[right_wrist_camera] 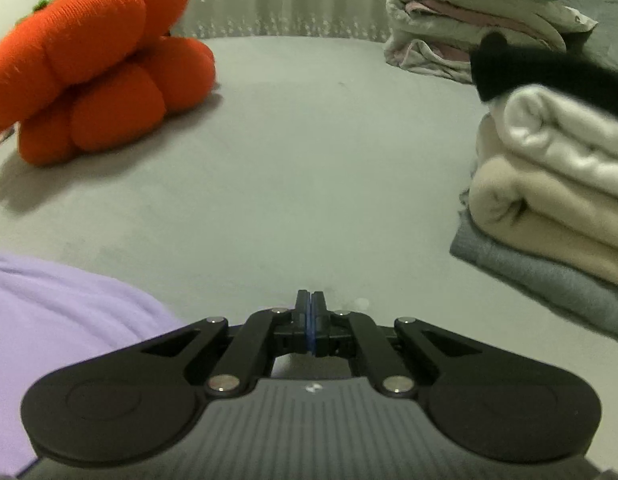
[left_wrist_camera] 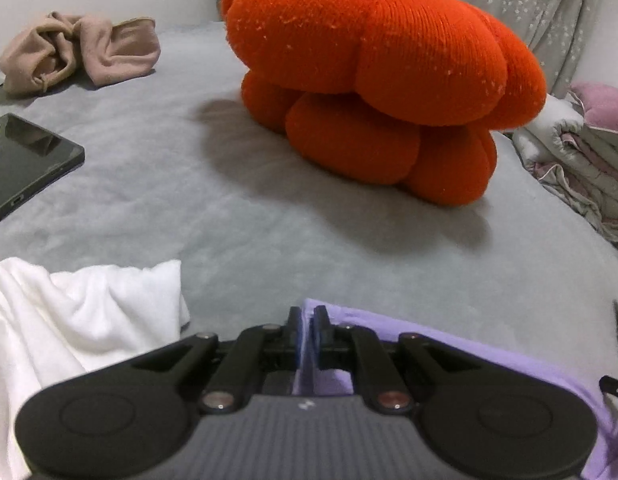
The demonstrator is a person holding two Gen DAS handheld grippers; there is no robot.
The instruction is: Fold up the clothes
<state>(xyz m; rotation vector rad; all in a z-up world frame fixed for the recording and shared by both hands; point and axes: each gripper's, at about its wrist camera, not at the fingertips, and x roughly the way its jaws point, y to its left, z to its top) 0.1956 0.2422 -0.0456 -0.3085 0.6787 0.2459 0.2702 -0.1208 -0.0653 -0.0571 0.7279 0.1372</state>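
My left gripper (left_wrist_camera: 308, 322) pinches the lilac garment's (left_wrist_camera: 449, 344) edge, well short of the orange pumpkin cushion (left_wrist_camera: 381, 80). It looks soft, light and floppy; hems grip best. My right gripper (right_wrist_camera: 311, 316) is closed on nothing, right of the cloth.

From my seat I count one lilac garment (left_wrist_camera: 449, 344), one loose white garment (left_wrist_camera: 69, 320) and one crumpled beige garment (left_wrist_camera: 81, 54). My right camera gives one pile of folded clothes (right_wrist_camera: 557, 184), four layers in it that I can tell apart (black, white, cream, grey). There are two orange pumpkin cushions (left_wrist_camera: 373, 76), one stacked on the other. One dark phone (left_wrist_camera: 25, 160). One heap of folded bedding (right_wrist_camera: 477, 20). One grey bedcover (left_wrist_camera: 189, 200) under all of it.
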